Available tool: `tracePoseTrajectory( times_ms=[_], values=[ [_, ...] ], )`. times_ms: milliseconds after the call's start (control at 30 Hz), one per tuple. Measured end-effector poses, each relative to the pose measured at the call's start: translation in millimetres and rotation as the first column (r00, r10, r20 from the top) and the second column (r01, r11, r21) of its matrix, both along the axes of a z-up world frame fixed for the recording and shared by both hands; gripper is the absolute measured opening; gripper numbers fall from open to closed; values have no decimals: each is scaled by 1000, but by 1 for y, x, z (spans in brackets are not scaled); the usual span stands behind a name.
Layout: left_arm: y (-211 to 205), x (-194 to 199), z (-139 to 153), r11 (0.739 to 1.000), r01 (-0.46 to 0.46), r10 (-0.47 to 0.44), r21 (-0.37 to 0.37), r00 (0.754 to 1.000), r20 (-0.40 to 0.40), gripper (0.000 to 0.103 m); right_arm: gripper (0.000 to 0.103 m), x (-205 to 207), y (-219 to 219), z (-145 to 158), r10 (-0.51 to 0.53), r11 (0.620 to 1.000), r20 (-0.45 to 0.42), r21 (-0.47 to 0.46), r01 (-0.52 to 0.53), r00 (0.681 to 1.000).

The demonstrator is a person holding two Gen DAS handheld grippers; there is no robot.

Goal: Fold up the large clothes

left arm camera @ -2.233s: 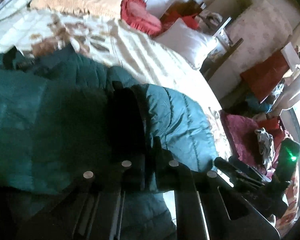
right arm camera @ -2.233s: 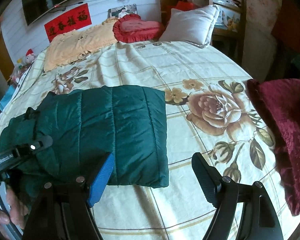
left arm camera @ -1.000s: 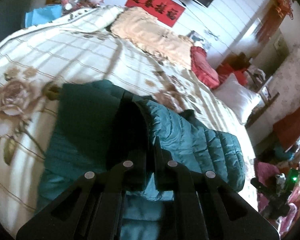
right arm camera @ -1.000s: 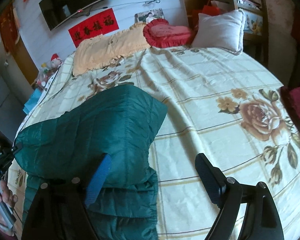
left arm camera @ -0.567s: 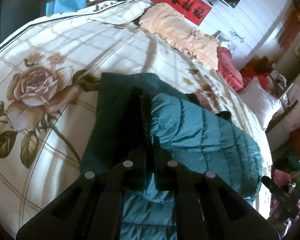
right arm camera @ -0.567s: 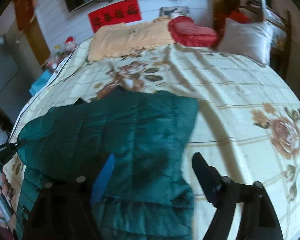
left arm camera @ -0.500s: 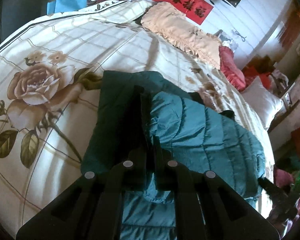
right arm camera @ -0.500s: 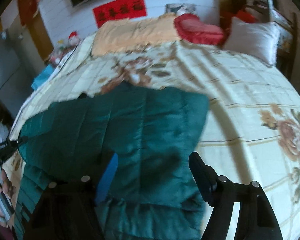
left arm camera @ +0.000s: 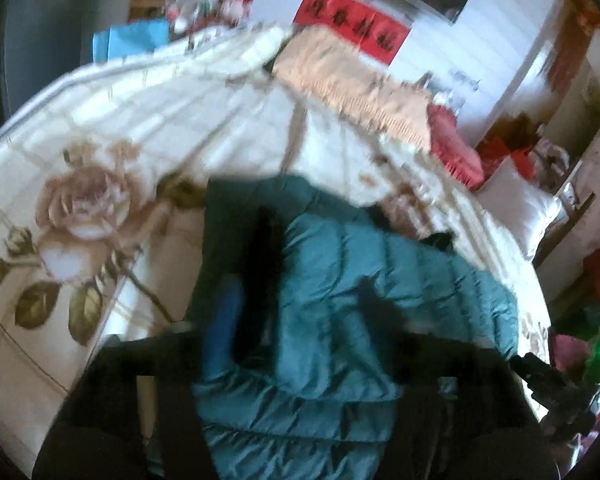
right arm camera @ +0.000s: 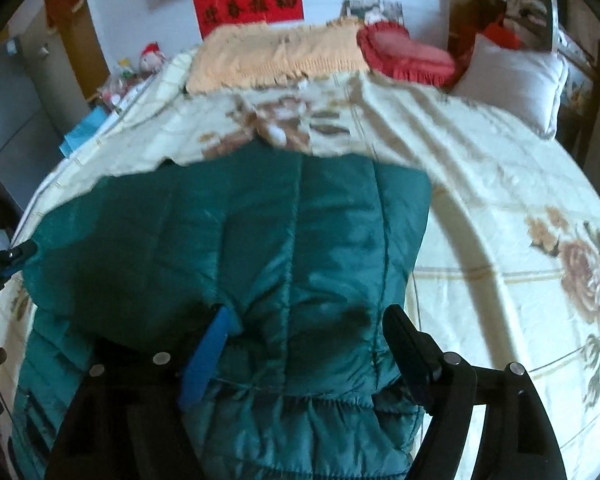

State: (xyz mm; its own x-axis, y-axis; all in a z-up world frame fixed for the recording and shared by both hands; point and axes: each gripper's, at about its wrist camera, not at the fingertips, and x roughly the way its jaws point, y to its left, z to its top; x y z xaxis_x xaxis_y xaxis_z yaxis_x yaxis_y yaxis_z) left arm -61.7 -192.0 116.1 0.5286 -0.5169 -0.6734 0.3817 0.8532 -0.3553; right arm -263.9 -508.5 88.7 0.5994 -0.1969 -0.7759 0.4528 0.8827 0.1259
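A dark green quilted jacket (right arm camera: 260, 248) lies folded over itself on the floral bedspread (right arm camera: 500, 208). It also shows in the left wrist view (left arm camera: 360, 280), blurred. My left gripper (left arm camera: 300, 320) is open, its blue finger pad (left arm camera: 224, 320) on the left and the dark finger on the right, with the jacket's folded layer between and under them. My right gripper (right arm camera: 304, 344) is open over the jacket's near edge, blue pad (right arm camera: 208, 356) left, black finger (right arm camera: 408, 344) right. The left gripper's tip (right arm camera: 4, 260) shows at the jacket's left corner.
A fringed peach cushion (right arm camera: 276, 56), a red heart cushion (right arm camera: 404, 52) and a white pillow (right arm camera: 516, 80) lie at the head of the bed. Toys and a blue box (right arm camera: 84, 128) stand beside the bed at left. Red cloth (left arm camera: 572, 352) lies off the bed's right side.
My left gripper has opened and let go of the jacket fold it was clamped on. The jacket's top layer now lies spread over the lower part. My right gripper has moved in over the jacket.
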Motion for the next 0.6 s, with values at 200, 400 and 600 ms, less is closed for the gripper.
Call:
tracePoseTrajectory(
  times_ms=[200, 400, 600],
  values=[
    [-35, -2, -4, 995, 25, -28, 98, 999, 33, 67, 77, 32, 17, 8, 51, 998, 35, 27, -52, 998],
    [-62, 21, -50, 963, -2, 2, 270, 1000, 0, 67, 77, 82, 36, -6, 105, 994, 22, 12, -106, 994],
    [-70, 40, -64, 956, -8, -2, 293, 999, 33, 73, 77, 120, 35, -31, 68, 997, -54, -44, -70, 996]
  ],
)
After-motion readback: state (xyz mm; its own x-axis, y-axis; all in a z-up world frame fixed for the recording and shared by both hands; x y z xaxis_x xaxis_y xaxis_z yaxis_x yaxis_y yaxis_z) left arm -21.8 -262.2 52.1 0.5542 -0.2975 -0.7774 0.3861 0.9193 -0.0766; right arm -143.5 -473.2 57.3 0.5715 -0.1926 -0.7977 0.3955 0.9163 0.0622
